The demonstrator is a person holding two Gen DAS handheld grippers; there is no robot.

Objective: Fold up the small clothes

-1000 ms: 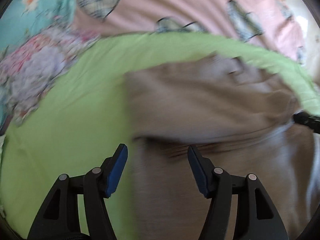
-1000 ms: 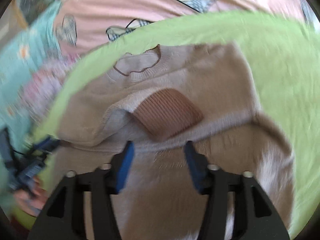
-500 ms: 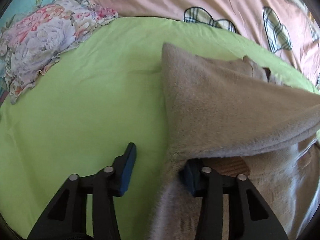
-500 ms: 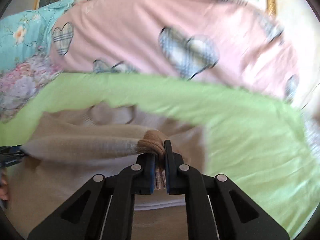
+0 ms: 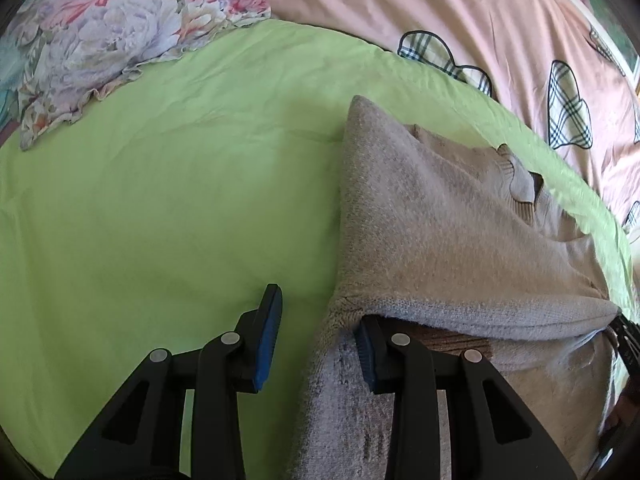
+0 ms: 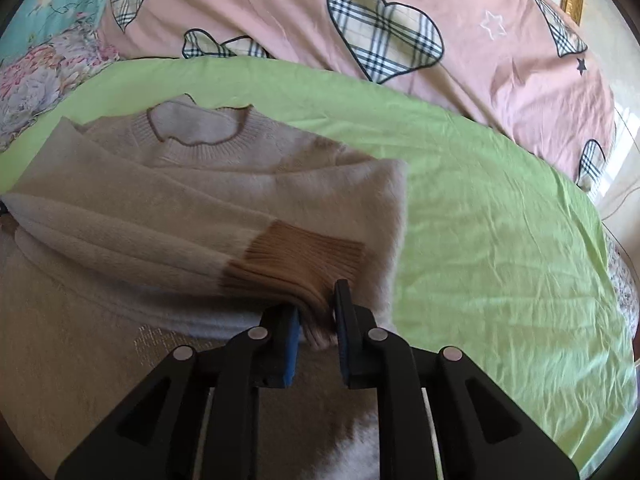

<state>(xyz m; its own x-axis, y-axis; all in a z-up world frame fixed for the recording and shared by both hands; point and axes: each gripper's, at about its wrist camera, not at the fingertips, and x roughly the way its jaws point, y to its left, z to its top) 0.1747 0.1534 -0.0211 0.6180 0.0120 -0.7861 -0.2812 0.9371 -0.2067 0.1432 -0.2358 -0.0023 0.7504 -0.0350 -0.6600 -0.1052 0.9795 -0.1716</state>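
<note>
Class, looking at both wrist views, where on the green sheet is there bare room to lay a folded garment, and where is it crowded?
Bare green sheet lies left of the beige sweater, bordered by the floral pillow and the pink heart quilt. Another bare patch lies right of the sweater, up to the quilt. The middle is crowded: the sweater, with the right claw around its brown cuff.
</note>
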